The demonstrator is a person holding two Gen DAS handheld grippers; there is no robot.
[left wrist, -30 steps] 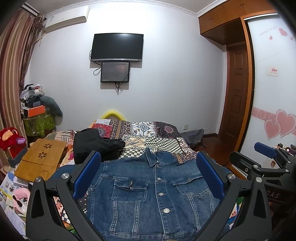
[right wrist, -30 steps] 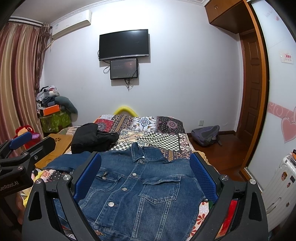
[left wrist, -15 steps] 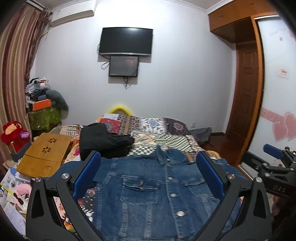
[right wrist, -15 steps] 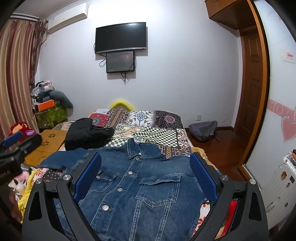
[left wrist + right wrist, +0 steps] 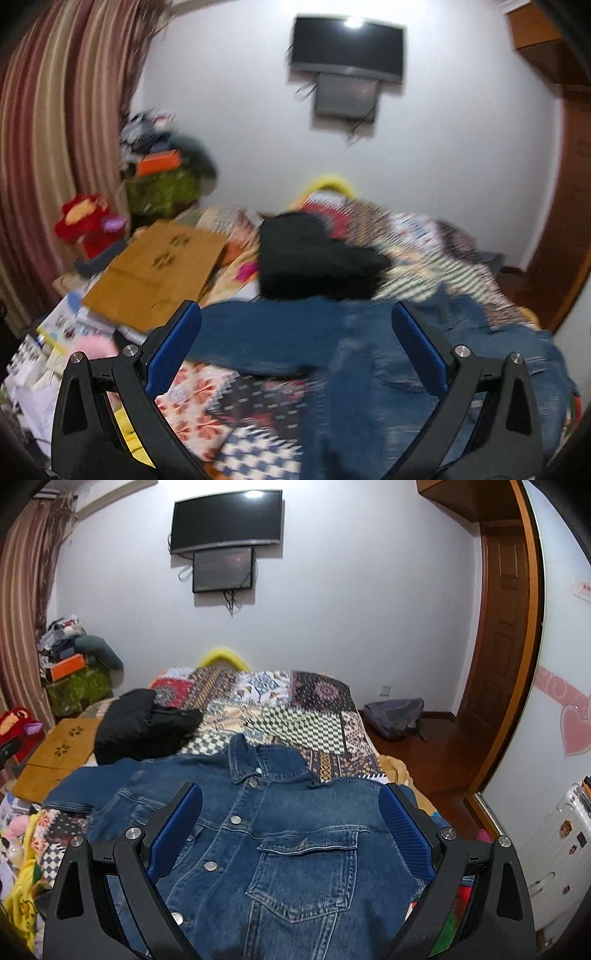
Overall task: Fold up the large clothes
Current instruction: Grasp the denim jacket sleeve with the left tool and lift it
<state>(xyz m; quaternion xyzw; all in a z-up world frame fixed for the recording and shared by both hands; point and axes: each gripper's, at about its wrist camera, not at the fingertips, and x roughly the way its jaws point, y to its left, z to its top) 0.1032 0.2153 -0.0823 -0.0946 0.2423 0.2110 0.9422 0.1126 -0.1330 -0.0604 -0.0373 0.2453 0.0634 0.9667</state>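
A blue denim jacket point(image 5: 295, 849) lies front up and buttoned on the patchwork bed cover point(image 5: 303, 723), collar toward the far wall. Its left sleeve point(image 5: 266, 332) stretches out to the left. My left gripper point(image 5: 295, 350) hovers open over that sleeve and the jacket's left side point(image 5: 369, 387); the view is blurred by motion. My right gripper point(image 5: 291, 827) hangs open above the jacket's chest, with nothing between its blue pads point(image 5: 406, 834).
A black garment point(image 5: 140, 727) lies bunched on the bed behind the jacket's left shoulder. A wooden lap table point(image 5: 155, 273) and books sit left of the bed. A grey backpack point(image 5: 395, 716) rests on the floor by the wooden door point(image 5: 502, 627).
My left gripper has swung left, so the jacket's sleeve and the lap table now fill its view. My right gripper has moved forward and lower over the jacket. Both stayed open.
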